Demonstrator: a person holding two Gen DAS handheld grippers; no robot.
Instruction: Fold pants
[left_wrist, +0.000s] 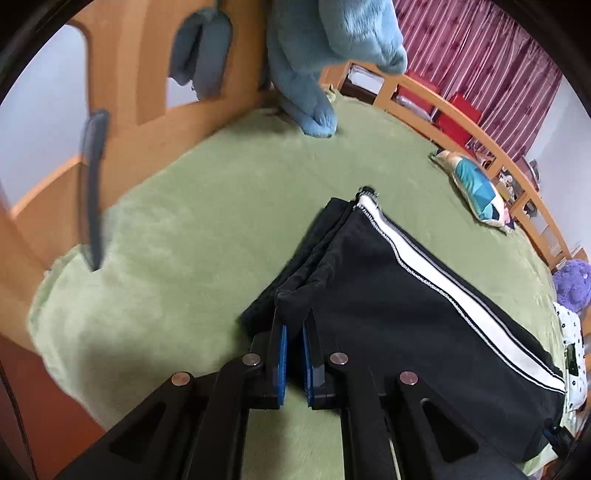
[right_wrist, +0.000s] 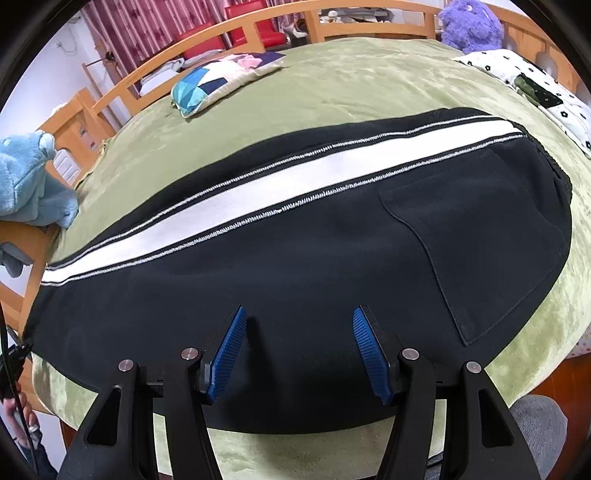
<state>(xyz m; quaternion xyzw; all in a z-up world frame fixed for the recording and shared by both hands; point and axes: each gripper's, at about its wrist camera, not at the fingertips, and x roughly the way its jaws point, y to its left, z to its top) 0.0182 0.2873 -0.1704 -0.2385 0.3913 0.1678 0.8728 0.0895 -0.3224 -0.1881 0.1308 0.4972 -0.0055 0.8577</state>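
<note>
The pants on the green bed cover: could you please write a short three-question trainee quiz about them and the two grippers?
1. True or false: the right gripper has its jaws apart above the pants.
2. Which end of the pants does the left gripper pinch? A) waistband B) leg-hem corner C) back pocket
3. Fill in: the stripe along the leg is ____.

Key: 1 true; 2 B; 3 white.

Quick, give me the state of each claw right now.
Left claw: shut on the hem corner of the black pants.
Right claw: open above the pants, holding nothing.
</note>
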